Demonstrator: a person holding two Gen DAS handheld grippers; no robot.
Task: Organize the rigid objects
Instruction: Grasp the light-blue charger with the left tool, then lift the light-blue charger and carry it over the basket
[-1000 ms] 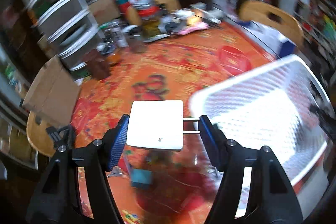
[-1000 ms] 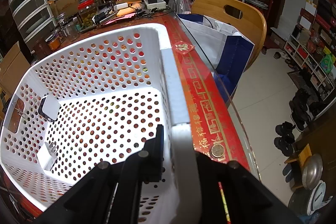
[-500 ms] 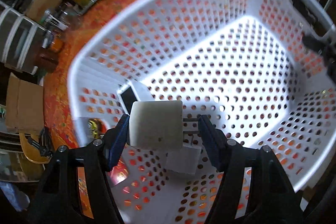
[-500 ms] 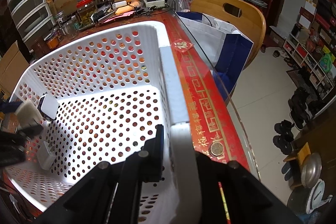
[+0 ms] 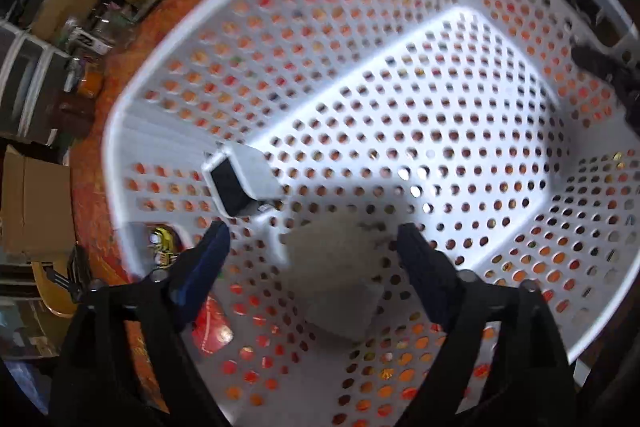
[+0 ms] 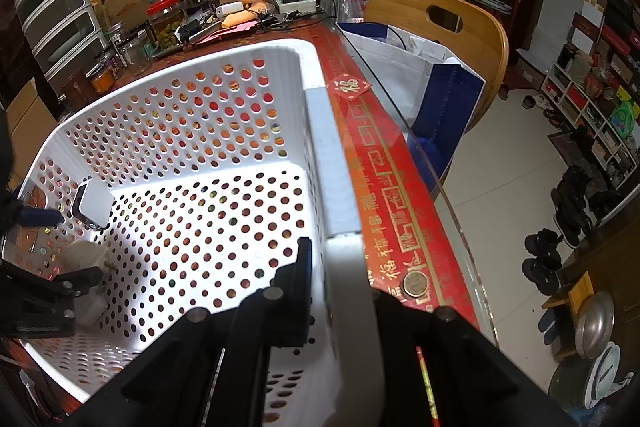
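Both tongs are being held at the white perforated basket point(image 6: 192, 163). Left tongs point(image 5: 312, 251) are being opened over the lower left of the basket floor, and a blurred white block point(image 5: 336, 279) is being seen between the parted fingers, touched by neither pad. Right tongs point(image 6: 336, 267) are being kept clamped on the basket's right rim, low in the right wrist frame.

Three white things are being counted inside the basket: the blurred block, a white charger with a dark face point(image 5: 240, 183) leaning at the left wall, and a smaller white piece point(image 6: 90, 307) partly hidden beneath the left tongs; what it is cannot be told.

One red patterned tabletop point(image 6: 384, 163) under glass is being seen bearing the basket, with one coin point(image 6: 416, 283) near the right rim. Jars and clutter are being crowded along the far edge at the upper left. Two wooden chairs point(image 6: 440, 23), one drawer tower point(image 6: 52, 11), a blue and white bag point(image 6: 436, 87) and several shoes point(image 6: 560, 247) on the pale floor are being made out.
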